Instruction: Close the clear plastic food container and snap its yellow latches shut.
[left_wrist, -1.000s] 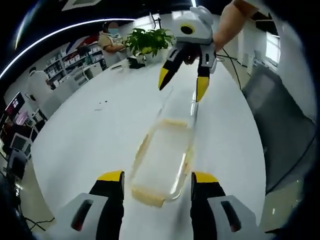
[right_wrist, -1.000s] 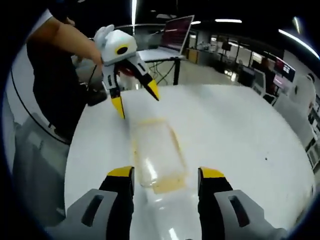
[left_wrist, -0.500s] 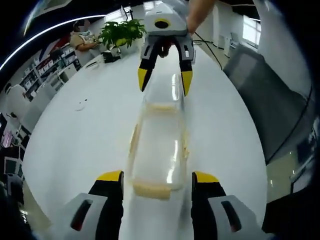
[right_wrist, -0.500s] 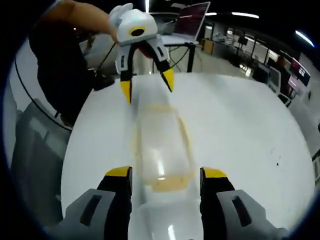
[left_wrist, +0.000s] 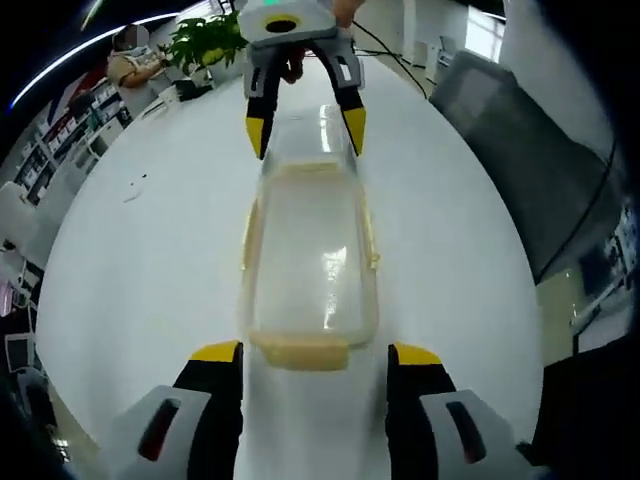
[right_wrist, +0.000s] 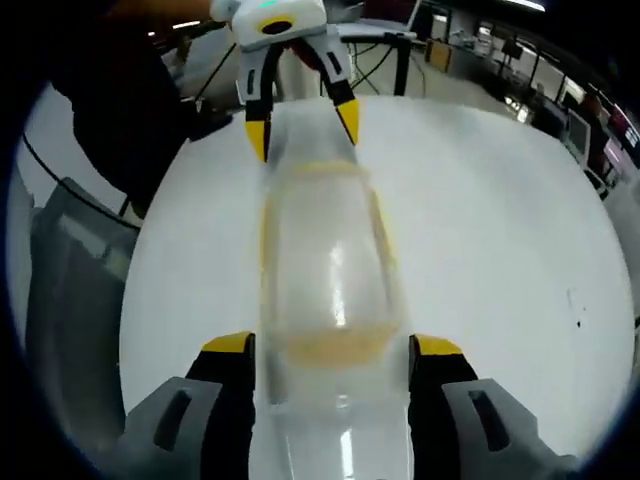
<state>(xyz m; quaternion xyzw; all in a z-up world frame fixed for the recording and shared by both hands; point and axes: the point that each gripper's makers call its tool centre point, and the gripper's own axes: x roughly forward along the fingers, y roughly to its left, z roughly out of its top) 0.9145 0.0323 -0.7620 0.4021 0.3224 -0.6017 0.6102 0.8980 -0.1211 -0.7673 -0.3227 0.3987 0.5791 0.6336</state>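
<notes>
Open-plan office or lab floor. Large round white table (left_wrist: 150, 250) as landmark. Beyond its far edge in the left gripper view: a leafy potted plant (left_wrist: 205, 40), a seated person (left_wrist: 135, 65) at a desk, rows of shelving (left_wrist: 60, 150) to the side. Past the table in the right gripper view: an open laptop (right_wrist: 385, 10) on a stand, further desks with monitors (right_wrist: 570, 110), ceiling strip lights (right_wrist: 530, 5). Grey chair (right_wrist: 65, 270) just beside the table edge.

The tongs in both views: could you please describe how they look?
The left tongs and the right tongs match: black jaws with yellow tips, on grey bodies with dark slots. Seen from across, each has a white rounded housing. The person wears a dark short sleeve.
</notes>
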